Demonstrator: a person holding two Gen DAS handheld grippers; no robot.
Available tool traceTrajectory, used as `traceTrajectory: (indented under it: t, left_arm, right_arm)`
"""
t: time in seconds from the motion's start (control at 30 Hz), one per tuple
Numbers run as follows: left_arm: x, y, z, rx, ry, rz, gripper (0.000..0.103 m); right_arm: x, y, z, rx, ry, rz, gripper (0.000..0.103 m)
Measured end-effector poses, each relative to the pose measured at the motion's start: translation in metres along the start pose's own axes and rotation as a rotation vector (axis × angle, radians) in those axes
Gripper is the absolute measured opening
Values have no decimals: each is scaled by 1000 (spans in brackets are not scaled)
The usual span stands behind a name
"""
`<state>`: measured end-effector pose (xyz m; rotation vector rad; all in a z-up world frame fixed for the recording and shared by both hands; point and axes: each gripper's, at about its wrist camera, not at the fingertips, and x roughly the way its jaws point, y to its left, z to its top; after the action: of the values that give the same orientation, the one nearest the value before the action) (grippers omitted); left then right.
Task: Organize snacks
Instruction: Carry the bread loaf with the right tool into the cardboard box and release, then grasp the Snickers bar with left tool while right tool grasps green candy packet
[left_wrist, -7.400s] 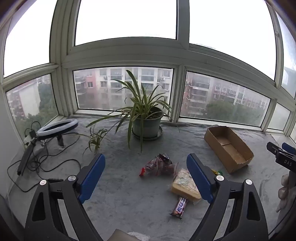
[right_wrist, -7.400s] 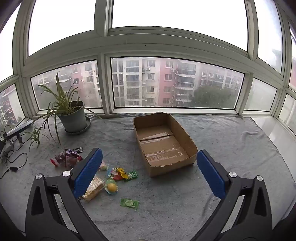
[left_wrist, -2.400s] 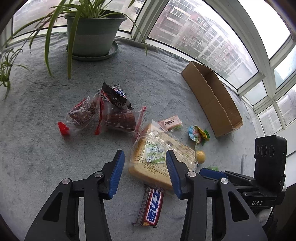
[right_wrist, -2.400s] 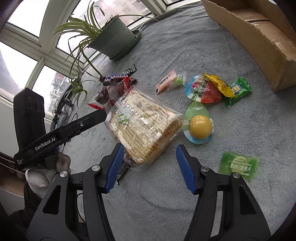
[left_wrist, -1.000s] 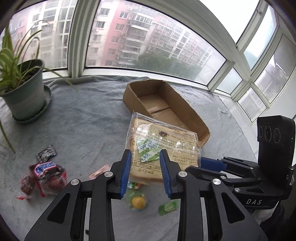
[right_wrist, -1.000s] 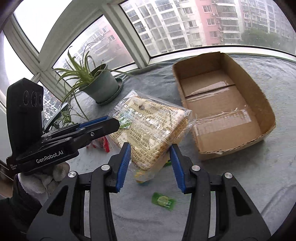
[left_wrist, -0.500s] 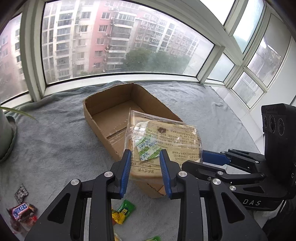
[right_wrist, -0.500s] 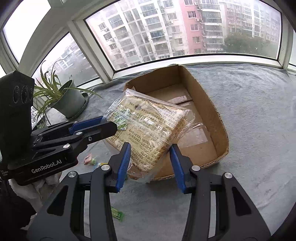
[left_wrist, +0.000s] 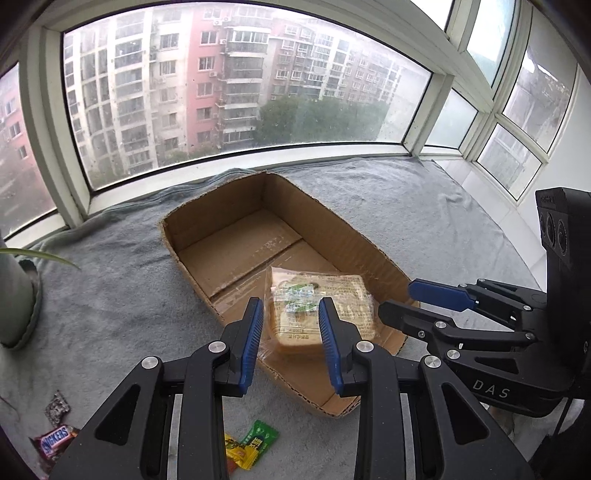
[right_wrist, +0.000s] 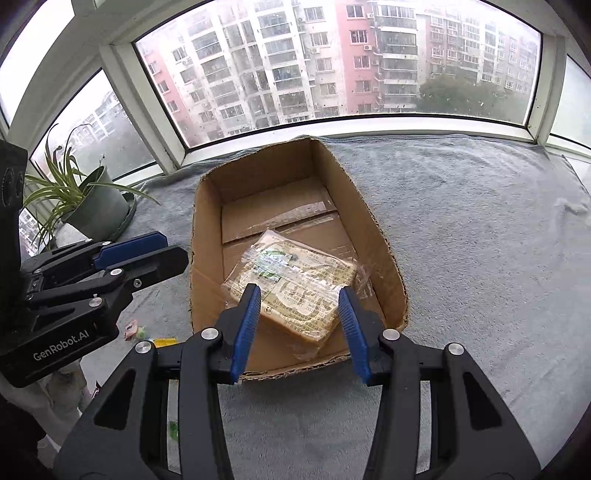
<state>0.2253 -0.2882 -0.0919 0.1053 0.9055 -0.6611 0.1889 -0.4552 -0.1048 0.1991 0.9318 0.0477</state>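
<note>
- Left gripper (left_wrist: 291, 334) hovers over the near end of the box (left_wrist: 218, 218); jaws spread, touching nothing
- Right gripper (right_wrist: 300, 325) hovers beside it over the same end; jaws spread wide, empty
- Bread pack (right_wrist: 293, 278) lies in the box's near half, slightly askew, apart from both grippers
- On the grey cloth (left_wrist: 110, 295) near the left gripper: green and yellow candy wrappers (left_wrist: 251, 448) just outside the box; Snickers bar (left_wrist: 55, 439) further left
- Plant (right_wrist: 92, 203) stands left of the box, by the window (right_wrist: 332, 66)
</note>
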Motion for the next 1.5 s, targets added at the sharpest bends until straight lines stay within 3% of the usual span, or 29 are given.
traceTrajectory:
  t: [0.2,0.23,0.33,0.37,0.43,0.53,0.73,0.83,1.03,1.27,1.43,1.5]
  left_arm:
    - [-29,3,-1,15,-48,34,29]
    - [-34,3,-1,19,-57,44,29]
    - [-55,1,-3,29,-98,71,29]
    - [-63,0,-5,38,-111,82,30]
    - [-75,-2,-10,57,-132,100,30]
    - [-93,4,-20,53,-147,104,43]
    - [-127,39,-51,-8,-152,135,44]
    - [-145,67,-70,-68,-149,168,44]
    - [-170,114,-119,-198,-118,225,44]
    - [-164,119,-178,-256,-4,221,44]
    - [-141,109,-209,-265,88,182,44]
    - [-132,105,-217,-255,120,164,44]
  right_arm:
    - [-20,9,-2,-2,-36,8,47]
    - [-25,12,-3,-8,-43,10,50]
    - [-40,24,-7,-36,-78,14,71]
    - [-46,29,-9,-50,-92,17,72]
    - [-56,37,-14,-69,-110,33,72]
    - [-70,46,-23,-77,-151,78,73]
    - [-87,57,-43,-49,-193,163,73]
    - [-85,68,-49,-88,-165,176,80]
    - [-66,97,-74,-204,-53,163,81]
    - [-30,122,-118,-396,102,160,80]
    - [-5,130,-138,-502,208,160,58]
    - [4,132,-144,-533,236,156,56]
